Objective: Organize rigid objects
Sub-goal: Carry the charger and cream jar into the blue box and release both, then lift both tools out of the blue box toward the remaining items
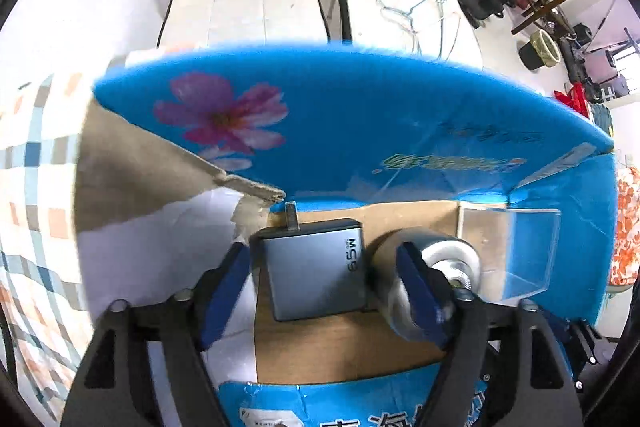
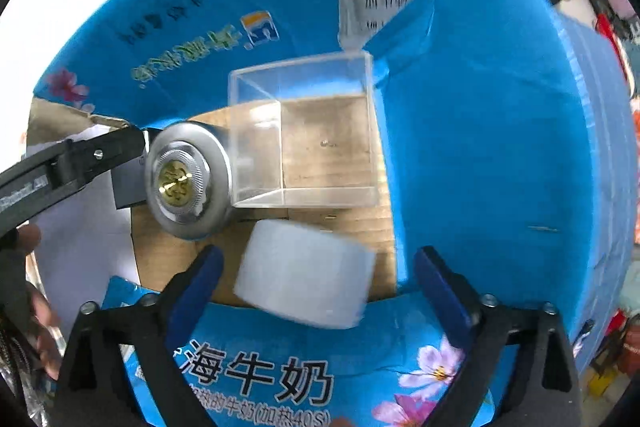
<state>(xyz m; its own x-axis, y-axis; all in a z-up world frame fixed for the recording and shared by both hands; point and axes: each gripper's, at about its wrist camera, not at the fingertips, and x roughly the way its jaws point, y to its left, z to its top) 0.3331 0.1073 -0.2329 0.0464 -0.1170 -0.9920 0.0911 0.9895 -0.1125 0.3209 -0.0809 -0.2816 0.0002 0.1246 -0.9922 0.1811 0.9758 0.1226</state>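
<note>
Left wrist: my left gripper [image 1: 324, 291] hangs spread over the grey charger [image 1: 316, 267], pads clear of it, near the blue carton [image 1: 360, 115] floor's left edge.

Right wrist: my right gripper [image 2: 316, 279] gapes wide; white block [image 2: 304, 275] lies loose between the fingers, long axis crosswise, by the near wall.

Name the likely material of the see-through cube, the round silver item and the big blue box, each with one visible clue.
See-through cube: probably acrylic, glossy; the box floor shows through its walls. Round silver item: looks like brushed metal with a gold centre; it catches highlights. Big blue box: printed cardboard; brown board shows on its floor.
</note>
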